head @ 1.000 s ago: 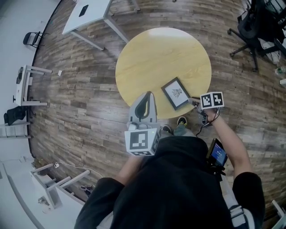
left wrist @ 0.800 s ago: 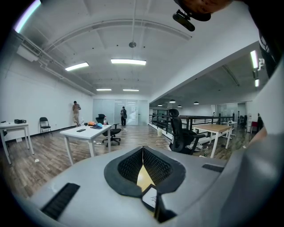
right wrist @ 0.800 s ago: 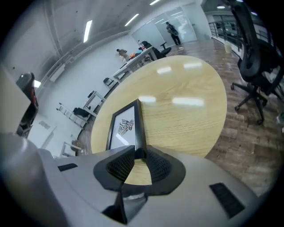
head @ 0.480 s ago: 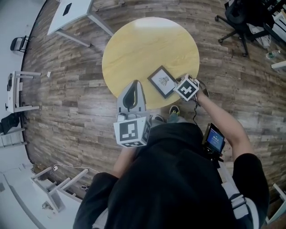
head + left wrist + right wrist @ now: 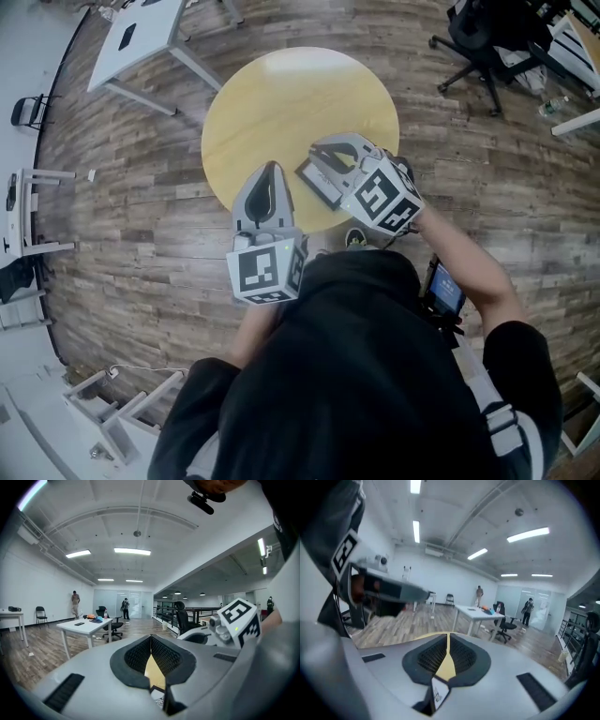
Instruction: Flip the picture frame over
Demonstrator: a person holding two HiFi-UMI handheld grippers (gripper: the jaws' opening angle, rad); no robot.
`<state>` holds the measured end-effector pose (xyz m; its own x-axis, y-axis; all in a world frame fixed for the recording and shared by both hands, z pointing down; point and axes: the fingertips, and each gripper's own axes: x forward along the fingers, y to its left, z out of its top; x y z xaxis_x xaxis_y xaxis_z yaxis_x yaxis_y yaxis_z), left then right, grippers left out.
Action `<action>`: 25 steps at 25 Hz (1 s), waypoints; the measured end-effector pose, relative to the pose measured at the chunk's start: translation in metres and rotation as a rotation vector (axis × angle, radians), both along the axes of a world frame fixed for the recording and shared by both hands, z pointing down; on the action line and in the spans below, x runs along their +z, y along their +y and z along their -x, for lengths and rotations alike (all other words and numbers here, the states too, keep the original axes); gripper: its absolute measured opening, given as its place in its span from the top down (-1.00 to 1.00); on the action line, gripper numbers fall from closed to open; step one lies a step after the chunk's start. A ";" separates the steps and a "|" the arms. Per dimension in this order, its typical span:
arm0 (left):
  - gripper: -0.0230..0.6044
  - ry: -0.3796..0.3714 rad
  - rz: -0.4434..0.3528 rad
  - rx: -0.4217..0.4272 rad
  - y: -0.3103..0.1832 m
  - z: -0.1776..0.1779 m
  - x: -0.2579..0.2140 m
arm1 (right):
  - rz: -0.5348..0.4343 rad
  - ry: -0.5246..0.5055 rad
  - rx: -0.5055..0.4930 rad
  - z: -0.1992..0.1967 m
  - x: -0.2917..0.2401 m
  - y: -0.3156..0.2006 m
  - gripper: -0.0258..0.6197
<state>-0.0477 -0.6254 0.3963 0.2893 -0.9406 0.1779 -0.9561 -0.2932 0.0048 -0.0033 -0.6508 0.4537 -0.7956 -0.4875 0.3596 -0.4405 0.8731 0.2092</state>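
Note:
The picture frame (image 5: pixel 315 181) lies on the round yellow table (image 5: pixel 281 103) near its front edge, half hidden under my right gripper (image 5: pixel 317 152). That gripper hangs raised over the frame and rolled on its side. Its jaws have just been closing, and the pads meet at the tips (image 5: pixel 449 635) with nothing clamped between them. Through the gap behind the tips a strip of the frame (image 5: pixel 437 694) shows below. My left gripper (image 5: pixel 269 169) hovers over the table's front edge, left of the frame, shut and empty (image 5: pixel 151 637). A corner of the frame (image 5: pixel 159 704) shows under it.
A white desk (image 5: pixel 141 33) stands beyond the table at the far left, and an office chair (image 5: pixel 478 37) at the far right. The person's shoes (image 5: pixel 354 236) are just under the table's front edge. Wooden floor surrounds the table.
My right gripper has left the frame's right corner at the table edge, risen, rolled over and closed; it now hangs above the frame. The left gripper has stayed put.

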 end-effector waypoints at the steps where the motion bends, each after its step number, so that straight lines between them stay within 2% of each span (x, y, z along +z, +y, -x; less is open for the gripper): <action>1: 0.85 -0.002 -0.007 0.005 -0.001 -0.002 -0.002 | -0.033 -0.069 0.005 0.000 -0.024 0.001 0.82; 4: 0.85 0.008 -0.021 0.022 -0.004 -0.008 -0.007 | -0.088 -0.208 0.061 -0.011 -0.069 -0.001 0.85; 8: 0.85 0.018 -0.025 0.044 -0.007 -0.015 -0.010 | 0.005 -0.327 0.190 -0.041 -0.070 -0.013 0.86; 14: 0.85 0.026 -0.029 0.079 -0.014 -0.027 -0.012 | 0.017 -0.332 0.286 -0.074 -0.066 -0.025 0.86; 25: 0.85 0.031 -0.035 0.085 -0.021 -0.029 -0.015 | -0.009 -0.288 0.294 -0.075 -0.064 -0.033 0.86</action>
